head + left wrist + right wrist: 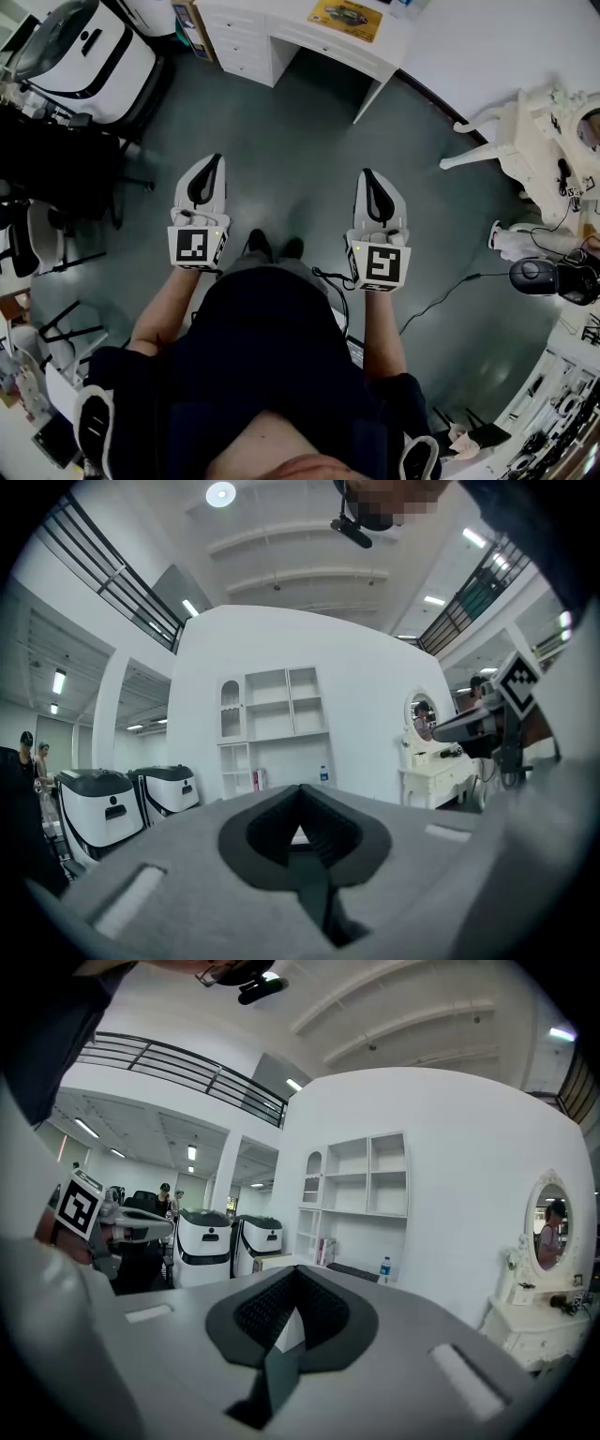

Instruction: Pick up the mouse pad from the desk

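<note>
A white desk [281, 42] stands ahead of me across the grey floor. On its top lies a flat yellow pad with a dark picture [345, 19], which looks like the mouse pad. Both grippers hang side by side over the floor, well short of the desk. My left gripper [217, 159] is shut with nothing in it; in the left gripper view its jaws [300, 791] meet at the tip. My right gripper [367, 174] is likewise shut and holds nothing [296, 1272]. In the right gripper view a dark flat strip [354, 1272] and a water bottle [384, 1269] sit on the desk.
Two white wheeled machines [89, 56] stand at the upper left, black chairs [56, 169] at the left. A white vanity table [534, 141] with an oval mirror [548, 1218] is at the right. A black cable [441, 295] runs across the floor. White wall shelves [272, 724] rise behind the desk.
</note>
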A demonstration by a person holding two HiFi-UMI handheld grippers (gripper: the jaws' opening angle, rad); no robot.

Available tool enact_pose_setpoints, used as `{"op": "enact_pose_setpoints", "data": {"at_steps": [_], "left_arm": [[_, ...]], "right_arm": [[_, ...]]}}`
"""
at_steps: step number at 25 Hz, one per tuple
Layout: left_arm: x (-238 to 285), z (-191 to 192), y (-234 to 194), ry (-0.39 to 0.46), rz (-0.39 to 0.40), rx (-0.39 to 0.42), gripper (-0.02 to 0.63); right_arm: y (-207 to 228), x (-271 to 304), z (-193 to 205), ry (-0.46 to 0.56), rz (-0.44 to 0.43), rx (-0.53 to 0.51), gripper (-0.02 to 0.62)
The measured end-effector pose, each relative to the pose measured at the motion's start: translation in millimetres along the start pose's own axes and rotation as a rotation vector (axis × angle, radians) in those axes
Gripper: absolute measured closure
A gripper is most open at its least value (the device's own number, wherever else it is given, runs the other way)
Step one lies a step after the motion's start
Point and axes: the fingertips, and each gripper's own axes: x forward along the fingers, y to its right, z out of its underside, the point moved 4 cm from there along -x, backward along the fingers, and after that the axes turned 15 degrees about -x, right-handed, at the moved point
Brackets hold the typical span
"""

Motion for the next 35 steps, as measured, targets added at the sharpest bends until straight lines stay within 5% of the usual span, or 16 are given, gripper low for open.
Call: {"op": "enact_pose_setpoints", "data": {"at_steps": [19,35], "left_arm": [[11.2,4.7,4.5,-0.022,0.040,-0.024,0.581],[34.8,-9.1,24.6,0.002,0.112,-0.013,0.214]], "right_arm": [[1.7,2.0,3.2,-0.006,-0.016,0.003,0.597],[19.4,-5.2,17.6,-0.011,-0.047,0.028,0.597]]}}
